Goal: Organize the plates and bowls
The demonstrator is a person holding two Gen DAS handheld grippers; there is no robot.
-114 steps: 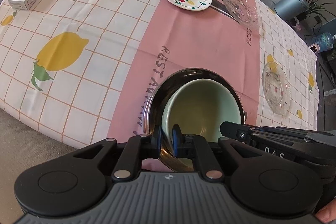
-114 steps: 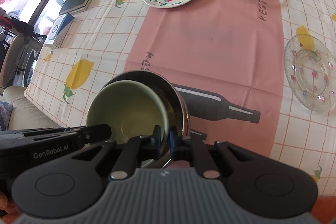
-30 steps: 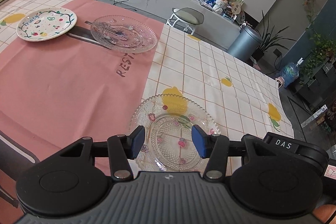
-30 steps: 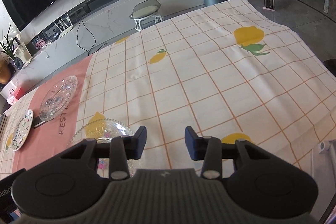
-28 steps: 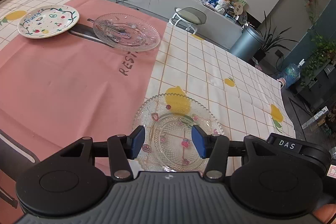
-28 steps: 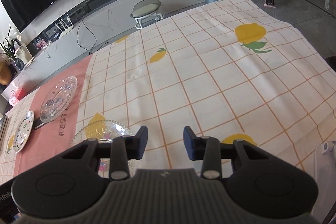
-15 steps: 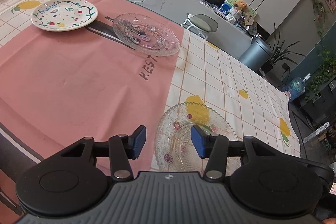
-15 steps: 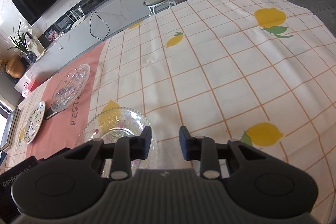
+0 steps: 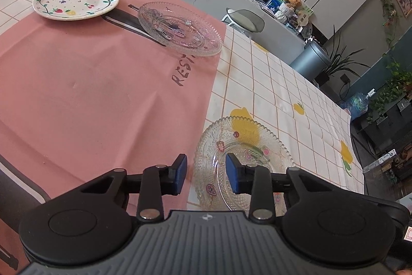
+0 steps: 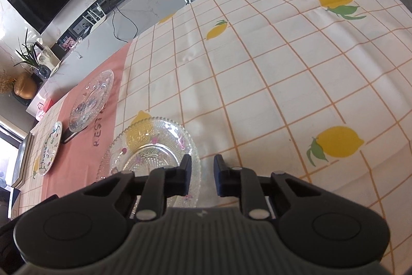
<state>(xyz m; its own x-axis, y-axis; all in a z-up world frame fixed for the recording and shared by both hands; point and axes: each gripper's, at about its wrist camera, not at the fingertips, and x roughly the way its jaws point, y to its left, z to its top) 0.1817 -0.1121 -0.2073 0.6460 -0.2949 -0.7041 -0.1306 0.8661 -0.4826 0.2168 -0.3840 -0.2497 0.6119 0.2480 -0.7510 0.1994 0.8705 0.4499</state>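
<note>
Plate [image 9: 244,143] sitting on the bench [image 9: 90,94], both grippers now dropping in on it: left gripper [image 9: 206,173] closing across its near-left rim, right gripper [image 10: 200,175] narrowing beside its right edge, neither gripping yet. Pickup looks imminent.

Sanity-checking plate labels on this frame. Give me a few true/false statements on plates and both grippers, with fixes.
1. Three plates lie on the table. True: the white Fruity plate, the far glass plate and the near glass plate.
2. The near glass plate lies fully on the pink cloth. False: it lies on the checked lemon cloth, beside the pink one.
3. The left gripper straddles the near glass plate's rim. True: its jaws are closing, not yet pressing.
4. The right gripper grips the Fruity plate. False: it is closing at the near glass plate's edge.
5. The two glass plates are stacked. False: they lie apart.
</note>
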